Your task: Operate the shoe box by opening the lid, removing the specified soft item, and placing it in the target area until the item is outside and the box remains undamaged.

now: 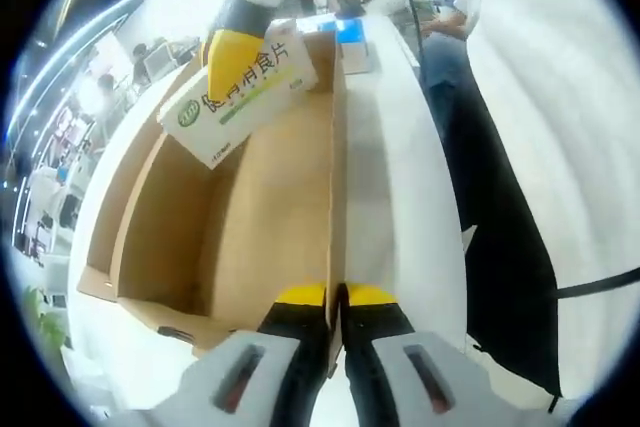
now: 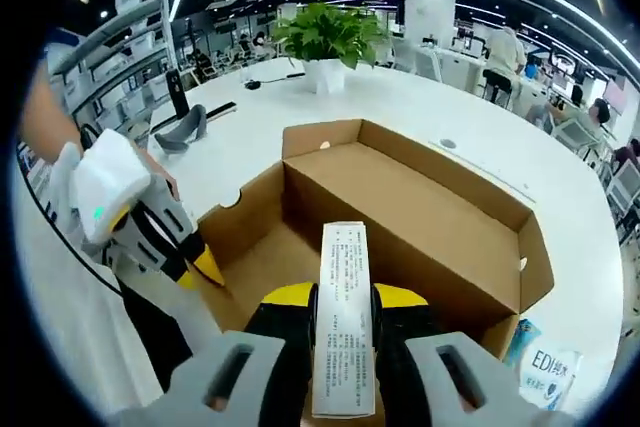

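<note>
The brown cardboard shoe box (image 1: pixel 200 237) lies open on the white table, its inside bare. My left gripper (image 1: pixel 337 297) is shut on the thin upright cardboard edge (image 1: pixel 337 197) of the box. Above the box's far end, my right gripper (image 1: pixel 238 55) holds a white and green carton (image 1: pixel 240 97) with printed text. In the right gripper view the right gripper (image 2: pixel 345 299) is shut on that carton (image 2: pixel 343 317), seen narrow side up over the open box (image 2: pixel 430 217). The left gripper (image 2: pixel 200 265) pinches the box's left wall.
A potted plant (image 2: pixel 330 32) stands at the table's far side, with dark items (image 2: pixel 190 122) beside it. A blue and white packet (image 2: pixel 545 367) lies by the box's near right corner. A person in white (image 1: pixel 540 147) stands close along the table edge.
</note>
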